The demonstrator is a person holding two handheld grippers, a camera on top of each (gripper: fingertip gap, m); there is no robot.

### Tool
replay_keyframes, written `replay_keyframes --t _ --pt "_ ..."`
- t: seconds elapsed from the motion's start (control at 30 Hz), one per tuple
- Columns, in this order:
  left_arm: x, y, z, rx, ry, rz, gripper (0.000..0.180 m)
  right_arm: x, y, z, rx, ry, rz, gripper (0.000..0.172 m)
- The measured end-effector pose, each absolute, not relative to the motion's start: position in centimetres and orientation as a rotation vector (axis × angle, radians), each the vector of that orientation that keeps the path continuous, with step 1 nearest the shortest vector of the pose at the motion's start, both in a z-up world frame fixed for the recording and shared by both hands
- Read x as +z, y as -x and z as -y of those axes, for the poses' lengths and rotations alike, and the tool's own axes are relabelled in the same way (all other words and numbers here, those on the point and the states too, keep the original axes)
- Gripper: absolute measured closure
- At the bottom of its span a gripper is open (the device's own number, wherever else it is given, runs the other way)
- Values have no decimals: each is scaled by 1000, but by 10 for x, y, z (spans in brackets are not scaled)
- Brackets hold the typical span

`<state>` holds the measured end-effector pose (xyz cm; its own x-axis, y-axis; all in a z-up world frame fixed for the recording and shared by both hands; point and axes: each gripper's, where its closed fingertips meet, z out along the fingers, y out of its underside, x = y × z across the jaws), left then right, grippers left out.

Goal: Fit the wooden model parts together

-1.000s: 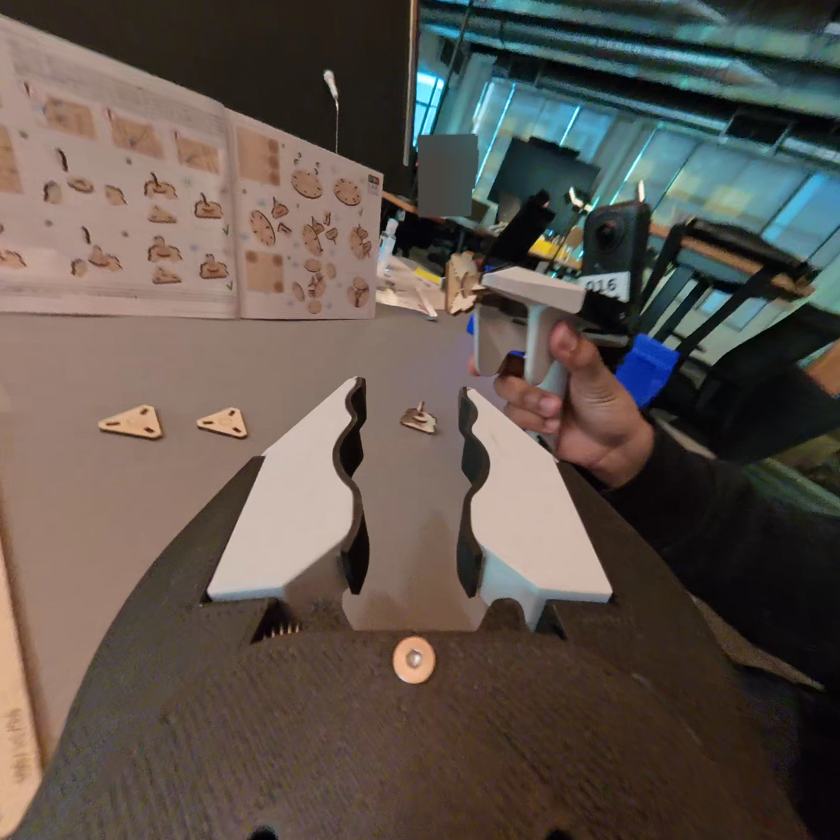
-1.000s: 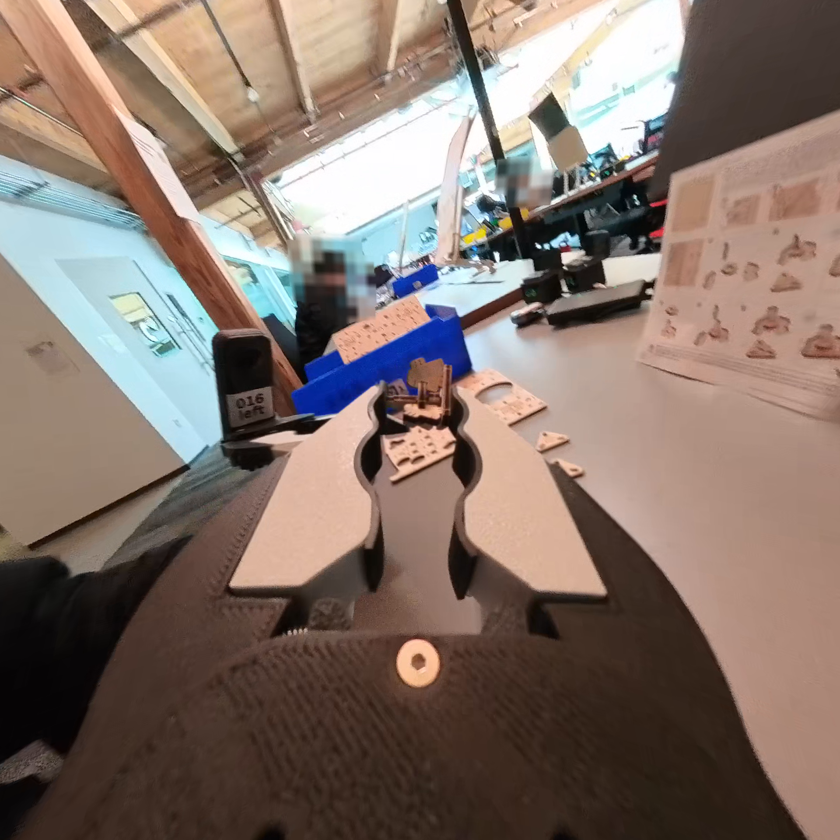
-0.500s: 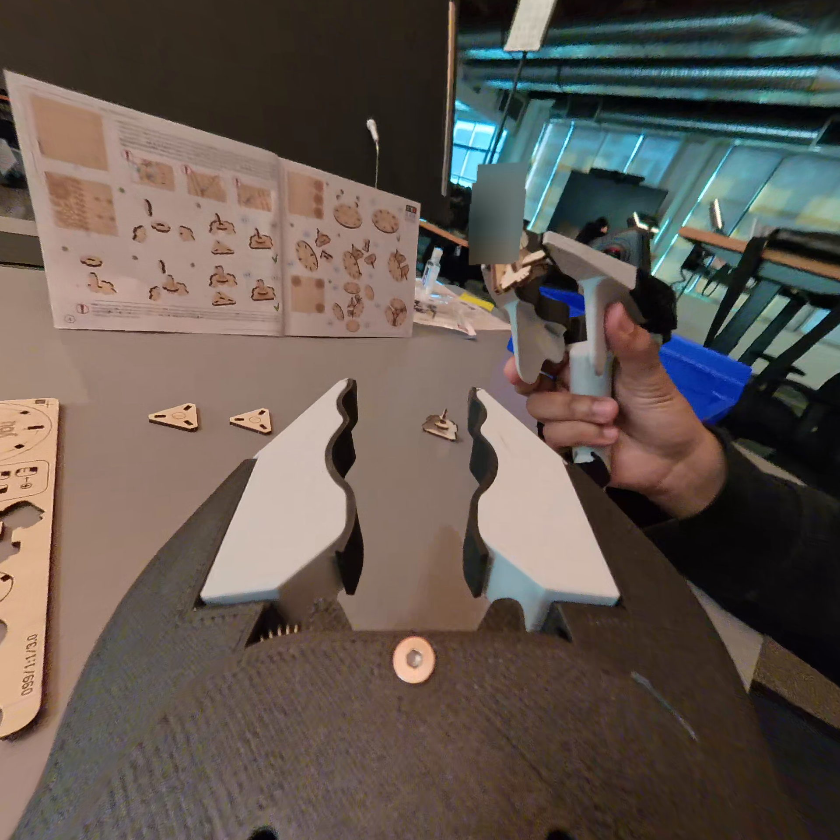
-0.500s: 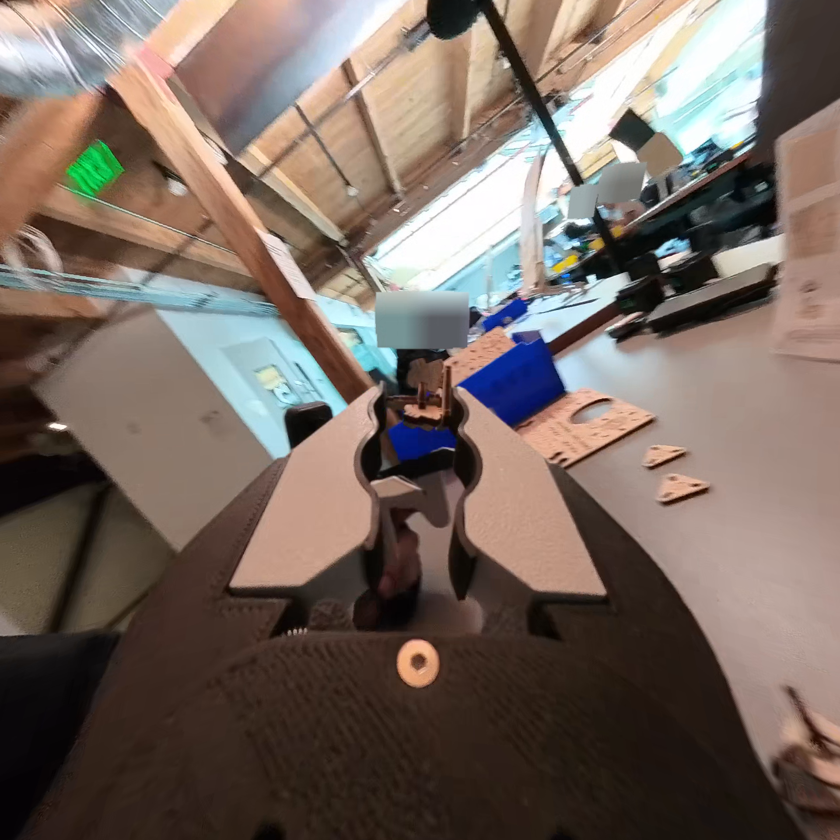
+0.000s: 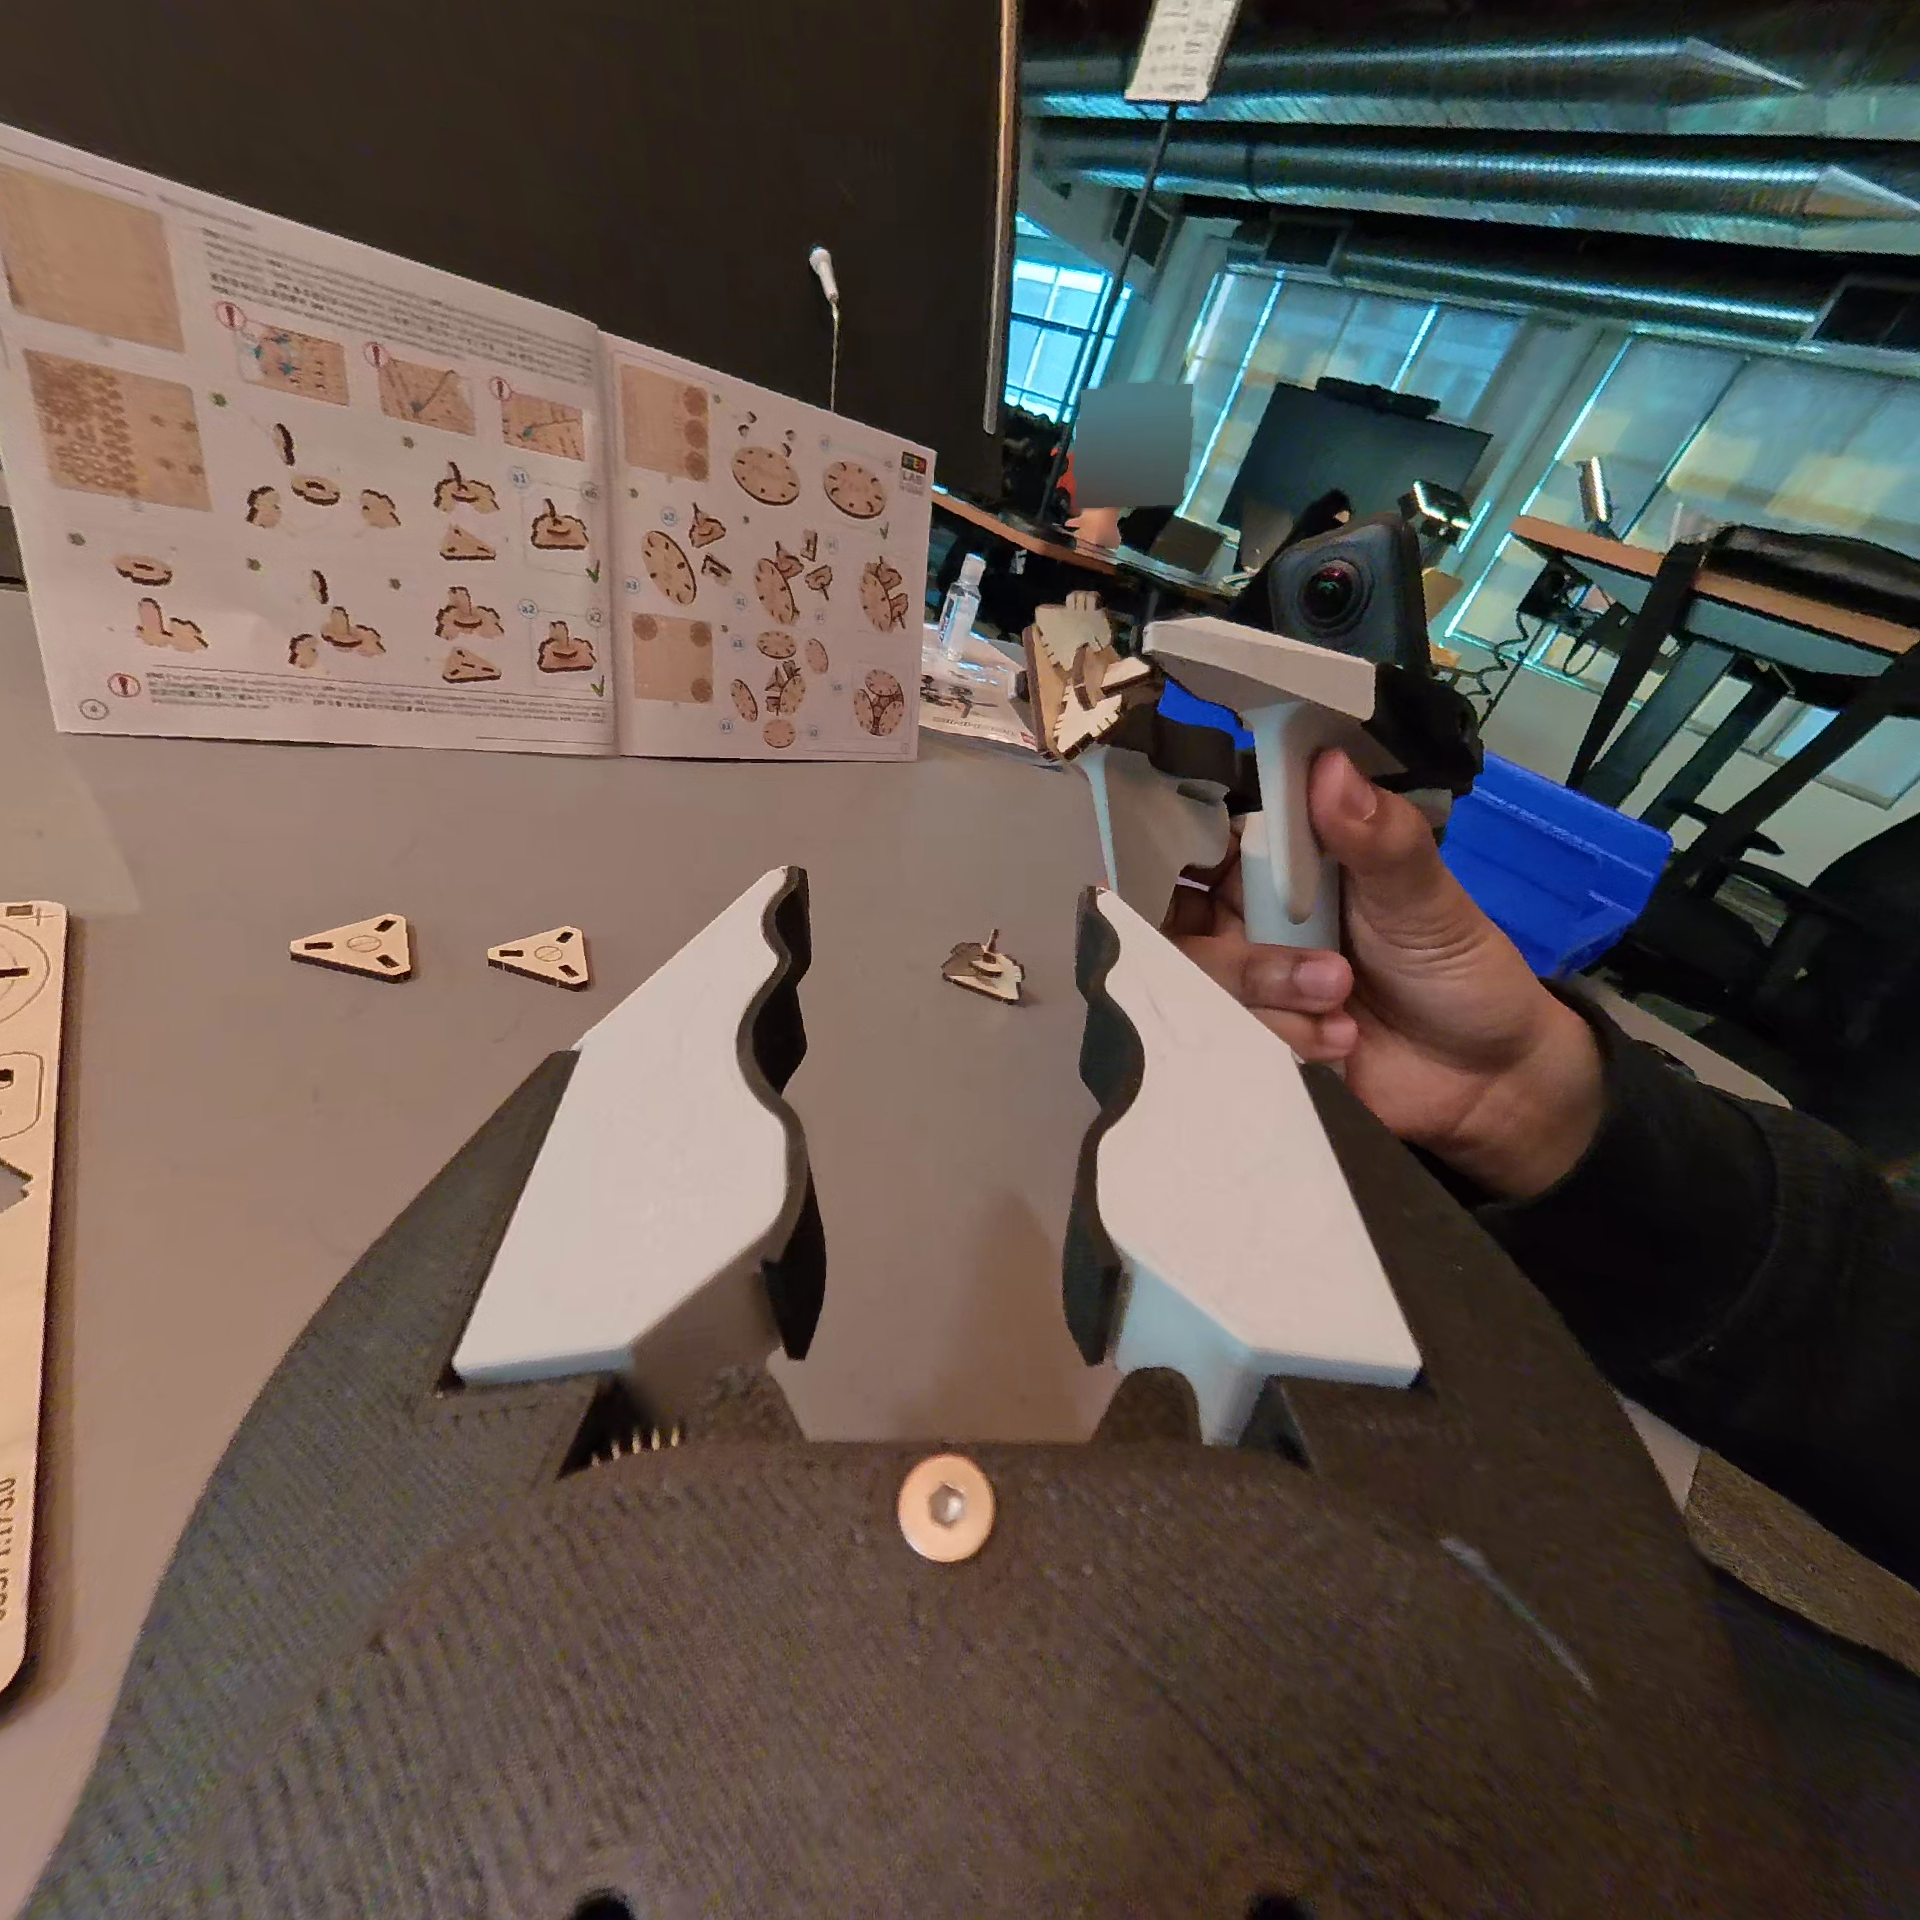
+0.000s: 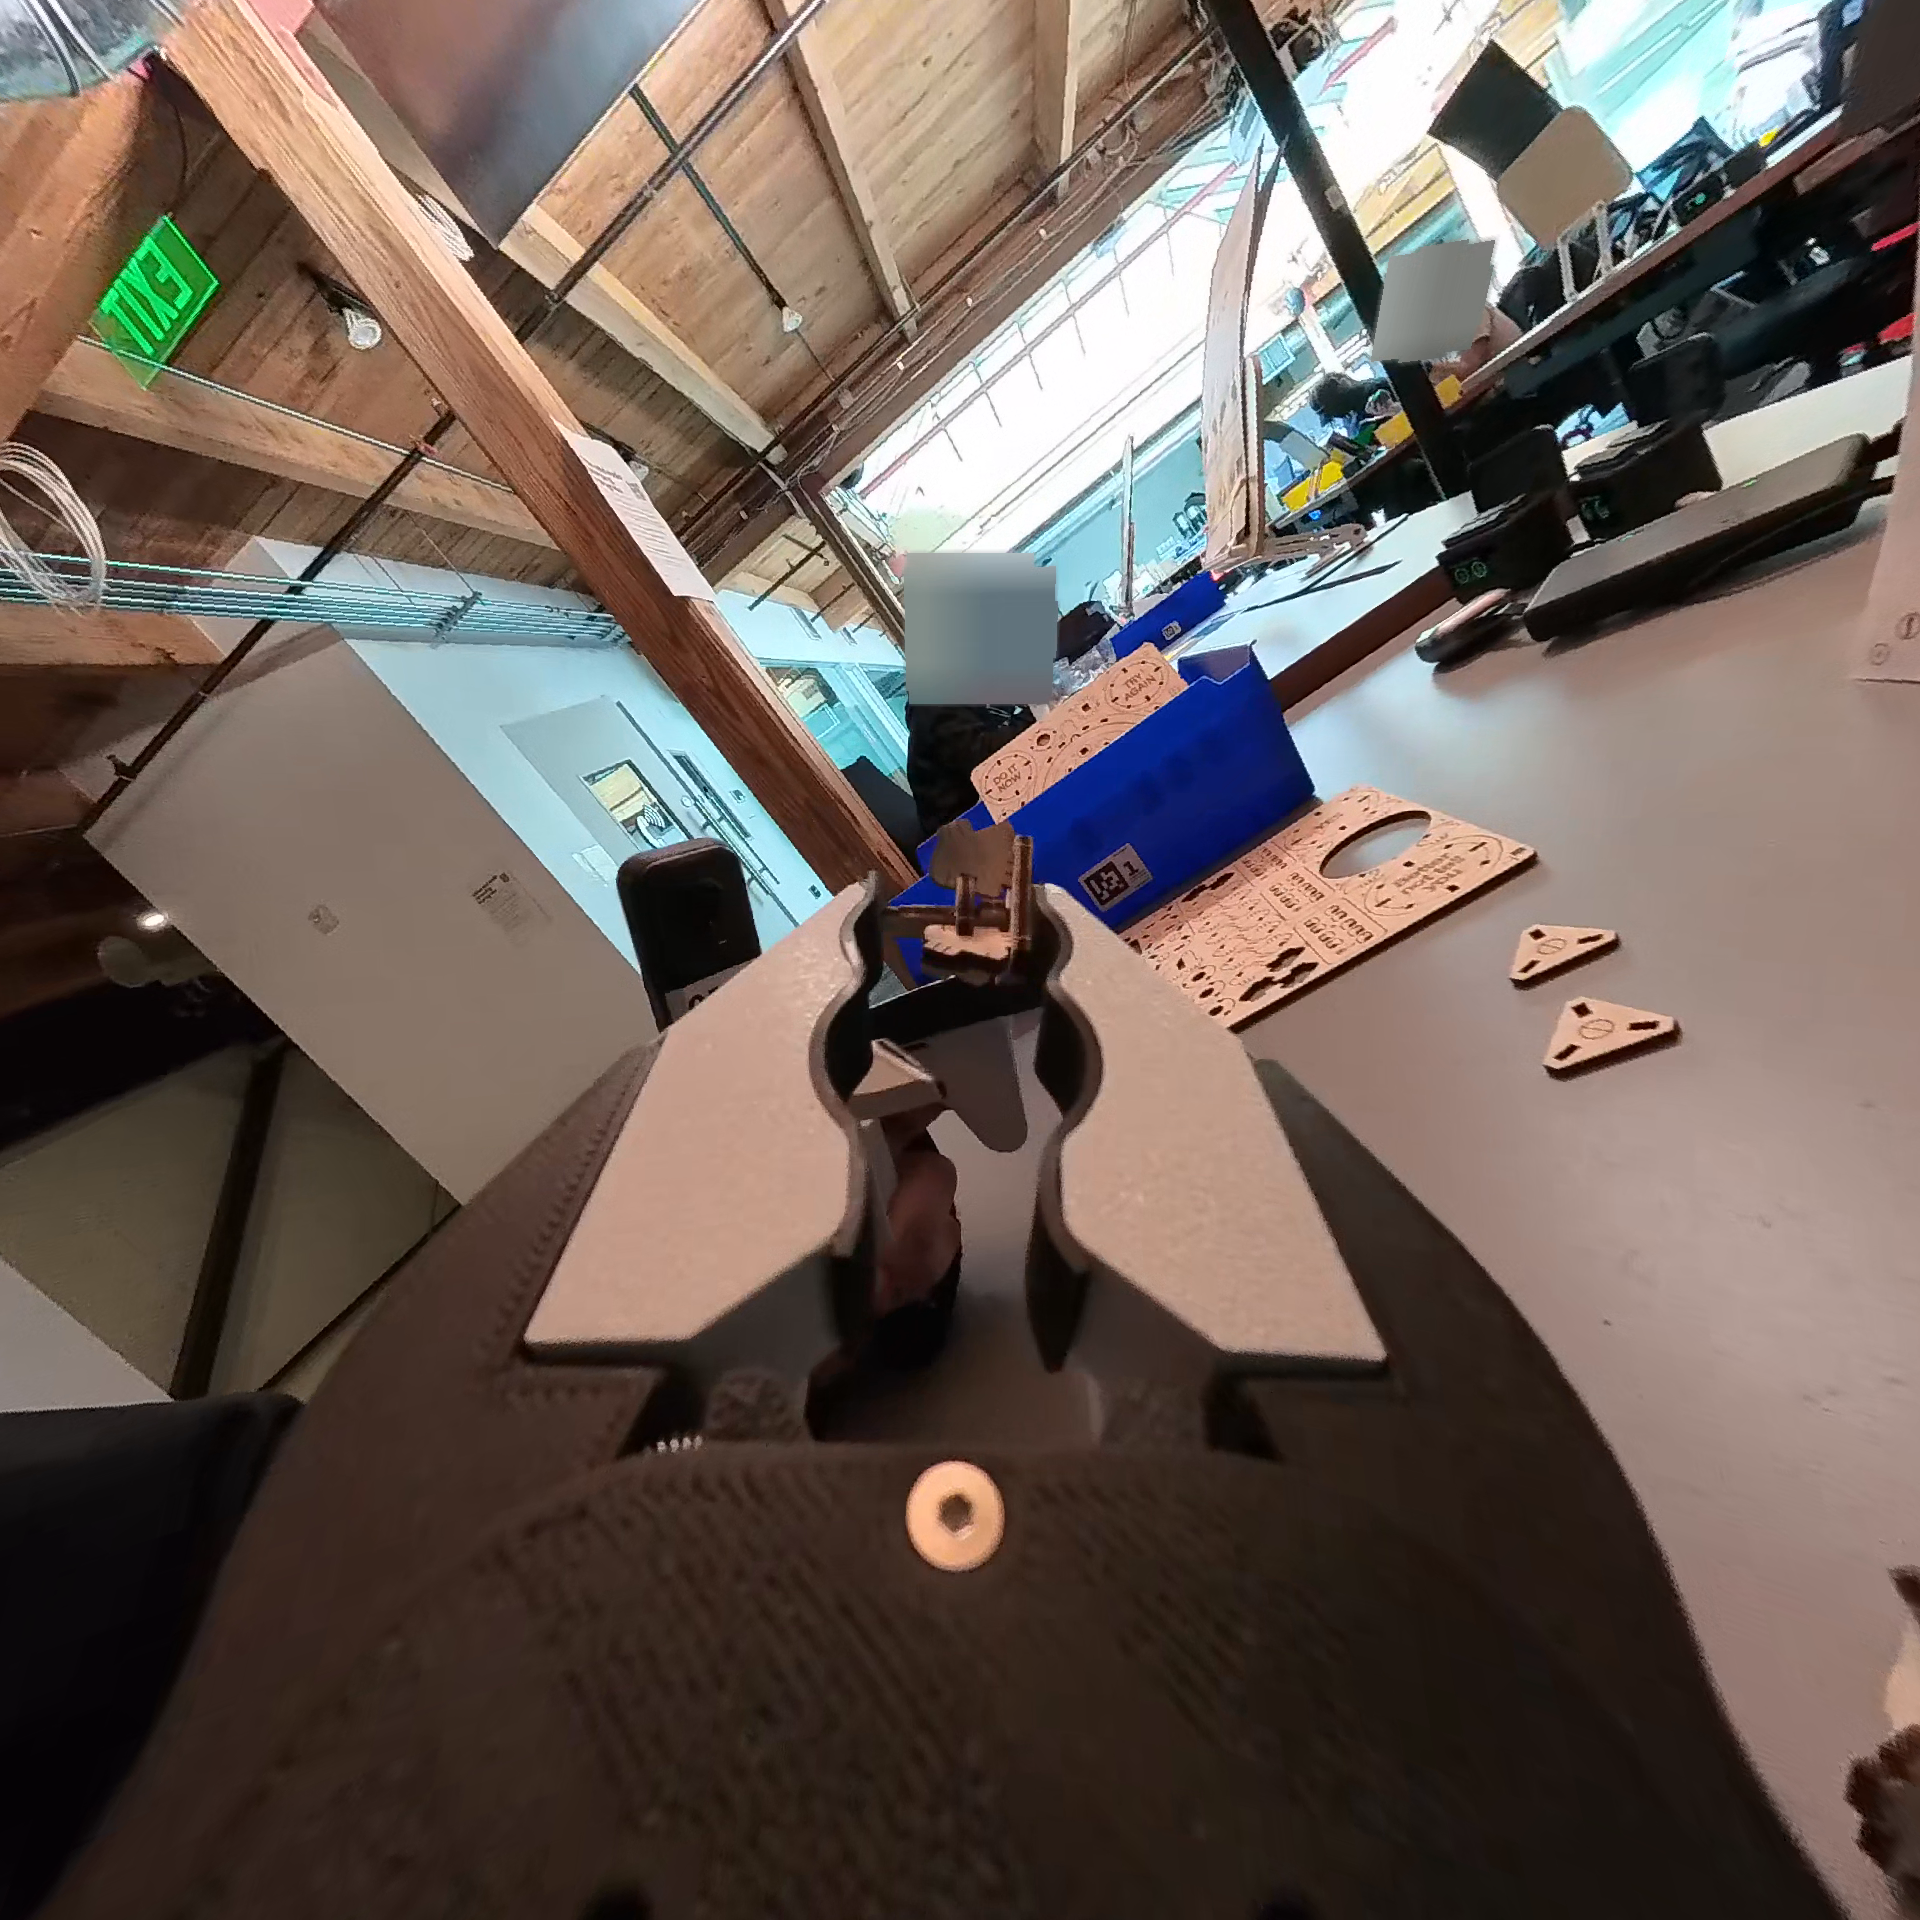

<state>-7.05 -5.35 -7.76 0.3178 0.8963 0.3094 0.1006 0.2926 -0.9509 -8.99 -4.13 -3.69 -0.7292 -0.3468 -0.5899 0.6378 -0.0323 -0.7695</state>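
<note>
My left gripper (image 5: 940,899) is open and empty, low over the grey table (image 5: 312,1143). A small wooden assembly (image 5: 983,968) lies on the table just beyond its fingertips. Two wooden triangle pieces (image 5: 353,945) (image 5: 540,954) lie to the left. My right gripper (image 6: 956,925) is shut on a wooden gear-like assembly (image 6: 971,914), held up in the air. In the left wrist view that gripper (image 5: 1117,675) shows at the upper right in a person's hand (image 5: 1392,987), with the wooden assembly (image 5: 1081,675) at its tips. The triangles (image 6: 1564,951) (image 6: 1608,1031) also show in the right wrist view.
An open instruction booklet (image 5: 416,540) stands at the table's back. A wooden cut-out sheet (image 5: 21,1195) lies at the left edge; it also shows in the right wrist view (image 6: 1340,914) beside a blue bin (image 6: 1143,810). Dark devices (image 6: 1662,540) sit at the far right. The grippers' ends are close to 5 cm from one another.
My left gripper's jaws have widened and stay empty. The right gripper, still shut on the wooden assembly, has tilted upward and moved nearer the left gripper.
</note>
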Motion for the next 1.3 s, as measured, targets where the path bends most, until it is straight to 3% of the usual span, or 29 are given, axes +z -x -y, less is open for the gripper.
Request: replay_keyframes --t 1.3 --pt "-77 70 54 680 1131 1122 129 -50 93 47 -1815 -321 -1633 146"
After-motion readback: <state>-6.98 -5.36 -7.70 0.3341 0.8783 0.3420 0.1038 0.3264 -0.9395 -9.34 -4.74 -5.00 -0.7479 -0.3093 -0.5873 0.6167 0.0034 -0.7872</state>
